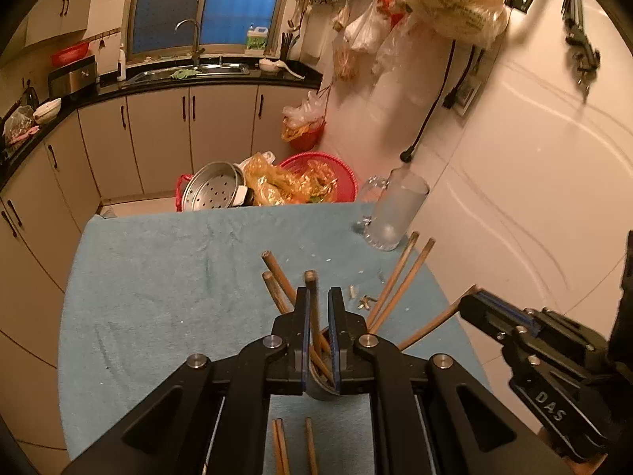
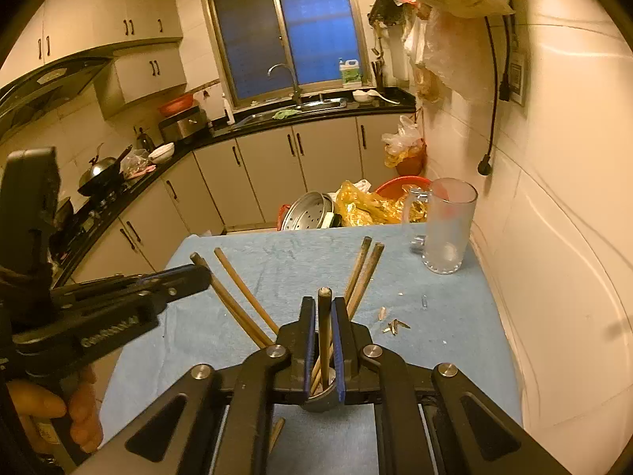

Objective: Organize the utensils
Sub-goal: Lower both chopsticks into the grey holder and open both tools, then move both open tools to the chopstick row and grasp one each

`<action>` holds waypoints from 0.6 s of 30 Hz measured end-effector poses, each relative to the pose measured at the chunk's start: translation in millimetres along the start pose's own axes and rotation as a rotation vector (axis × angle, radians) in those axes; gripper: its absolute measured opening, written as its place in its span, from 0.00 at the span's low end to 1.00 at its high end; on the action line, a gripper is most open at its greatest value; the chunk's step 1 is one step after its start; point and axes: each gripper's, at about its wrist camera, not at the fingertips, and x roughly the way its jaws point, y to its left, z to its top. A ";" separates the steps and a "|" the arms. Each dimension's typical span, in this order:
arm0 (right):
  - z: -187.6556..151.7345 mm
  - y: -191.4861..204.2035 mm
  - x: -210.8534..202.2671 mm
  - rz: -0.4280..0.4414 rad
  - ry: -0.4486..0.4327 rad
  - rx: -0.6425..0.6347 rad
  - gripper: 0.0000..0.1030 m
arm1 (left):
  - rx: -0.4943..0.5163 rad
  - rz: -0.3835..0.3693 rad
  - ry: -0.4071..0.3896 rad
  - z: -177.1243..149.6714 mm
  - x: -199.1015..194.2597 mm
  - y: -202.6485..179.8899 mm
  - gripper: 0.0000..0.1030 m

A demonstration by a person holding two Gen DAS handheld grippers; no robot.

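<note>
Chopsticks (image 2: 241,297) fan out of a small metal holder (image 2: 322,396) standing near the front edge of a blue-clothed desk (image 2: 455,336), as a person sorts utensils in a dim home kitchen. Most sticks appear gathered already; a few loose chopsticks (image 1: 294,449) lie on the cloth at the desk's front edge, so the job looks well along but not finished. The right tool (image 2: 324,316) is nearly closed, pinching one dark upright chopstick (image 2: 324,316) whose lower end sits inside the holder. The left tool (image 1: 318,308) is similarly narrowed around a stick (image 1: 312,297) in the same holder. An empty glass mug (image 2: 447,225) stands at the desk's far right corner, beside scattered scraps (image 2: 393,324).
</note>
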 end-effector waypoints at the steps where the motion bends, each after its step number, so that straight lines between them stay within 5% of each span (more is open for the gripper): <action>1: 0.0 -0.4 -1.5 -0.001 -0.001 0.004 0.12 | -0.001 -0.005 -0.008 0.4 -4.6 0.1 0.10; 13: -7.9 -5.0 -38.4 -0.016 -0.039 0.044 0.27 | -0.049 -0.019 -0.109 -6.2 -67.0 26.1 0.50; 16: -16.2 -10.4 -44.5 -0.032 -0.029 0.049 0.36 | -0.057 -0.001 -0.083 -20.1 -67.2 37.6 0.63; 18: -22.7 -15.1 -44.6 -0.038 -0.018 0.060 0.51 | -0.056 -0.003 -0.032 -30.1 -59.1 43.7 0.65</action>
